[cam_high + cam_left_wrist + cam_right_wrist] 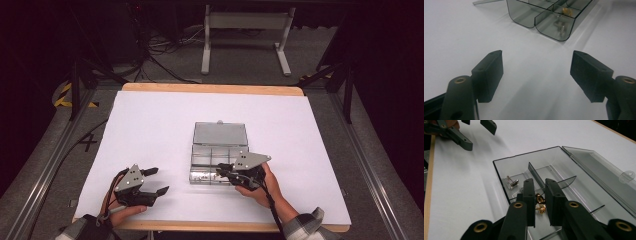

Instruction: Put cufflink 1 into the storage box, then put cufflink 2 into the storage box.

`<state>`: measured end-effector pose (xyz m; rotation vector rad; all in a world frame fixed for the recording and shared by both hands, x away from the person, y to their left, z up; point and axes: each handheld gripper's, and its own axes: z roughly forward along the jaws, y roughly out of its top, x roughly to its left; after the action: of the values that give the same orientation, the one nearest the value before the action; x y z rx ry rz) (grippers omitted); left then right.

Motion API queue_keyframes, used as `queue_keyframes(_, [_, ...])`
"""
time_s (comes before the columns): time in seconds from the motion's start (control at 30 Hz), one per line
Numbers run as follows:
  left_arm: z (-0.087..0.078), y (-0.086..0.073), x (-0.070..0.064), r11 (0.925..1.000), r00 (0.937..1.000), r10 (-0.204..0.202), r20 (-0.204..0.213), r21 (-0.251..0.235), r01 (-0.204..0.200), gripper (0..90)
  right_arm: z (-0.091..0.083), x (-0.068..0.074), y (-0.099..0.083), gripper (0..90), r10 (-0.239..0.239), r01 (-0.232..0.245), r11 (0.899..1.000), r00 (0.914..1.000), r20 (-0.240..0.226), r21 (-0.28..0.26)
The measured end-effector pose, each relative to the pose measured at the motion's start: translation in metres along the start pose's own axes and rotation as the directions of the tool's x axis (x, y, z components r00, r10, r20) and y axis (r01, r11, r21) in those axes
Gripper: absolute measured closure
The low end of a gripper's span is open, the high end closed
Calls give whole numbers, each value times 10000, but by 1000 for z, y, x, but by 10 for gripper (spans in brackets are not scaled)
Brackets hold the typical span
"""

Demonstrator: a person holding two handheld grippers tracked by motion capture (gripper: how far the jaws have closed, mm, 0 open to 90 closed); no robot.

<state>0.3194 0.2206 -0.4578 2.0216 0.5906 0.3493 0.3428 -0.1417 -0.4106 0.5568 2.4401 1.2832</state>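
Note:
A smoky clear compartment box (pixel 200 161) lies in the middle of the white table with its lid (pixel 220 133) folded flat behind it. My right gripper (pixel 220 172) hangs over the box's near right corner. In the right gripper view its jaws (pixel 539 182) stand a narrow gap apart above a compartment. Small gold pieces (pixel 540 204) show through that gap, and I cannot tell whether the jaws touch them. A silver cufflink (pixel 512 181) lies in the neighbouring compartment. My left gripper (pixel 159 180) rests wide open and empty on the table, left of the box (pixel 554 27).
The table's wooden front edge (pixel 210 226) runs just behind both hands. Bare white tabletop (pixel 150 125) lies left of, right of and behind the box. Beyond the far edge stand a white frame (pixel 245 37) and floor cables.

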Motion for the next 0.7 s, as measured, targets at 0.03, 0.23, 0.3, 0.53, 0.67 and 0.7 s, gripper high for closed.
queue_keyframes(0.03, [0,0,0,10000,10000,0,0,0,0,270,0,0,0,800,0,0,10000,10000,0,0])
queue_keyframes(0.23, [0,0,-1,10000,10000,-2,14,-8,2,263,8,-2,-4,800,116,-119,9996,9999,109,242])
queue_keyframes(0.3, [0,0,0,10000,10000,-79,15,-61,79,260,9,-4,-5,800,238,-242,9994,9996,166,247])
queue_keyframes(0.53, [1,0,-1,10000,10000,79,47,42,-80,258,13,-7,-10,799,407,-416,9982,9990,205,433])
queue_keyframes(0.67, [1,1,0,9999,9999,47,96,103,-48,258,16,-5,-11,799,387,-398,9976,9990,216,571])
queue_keyframes(0.7, [2,1,-1,9999,9999,20,103,146,-22,258,16,-5,-12,799,352,-363,9977,9992,205,576])
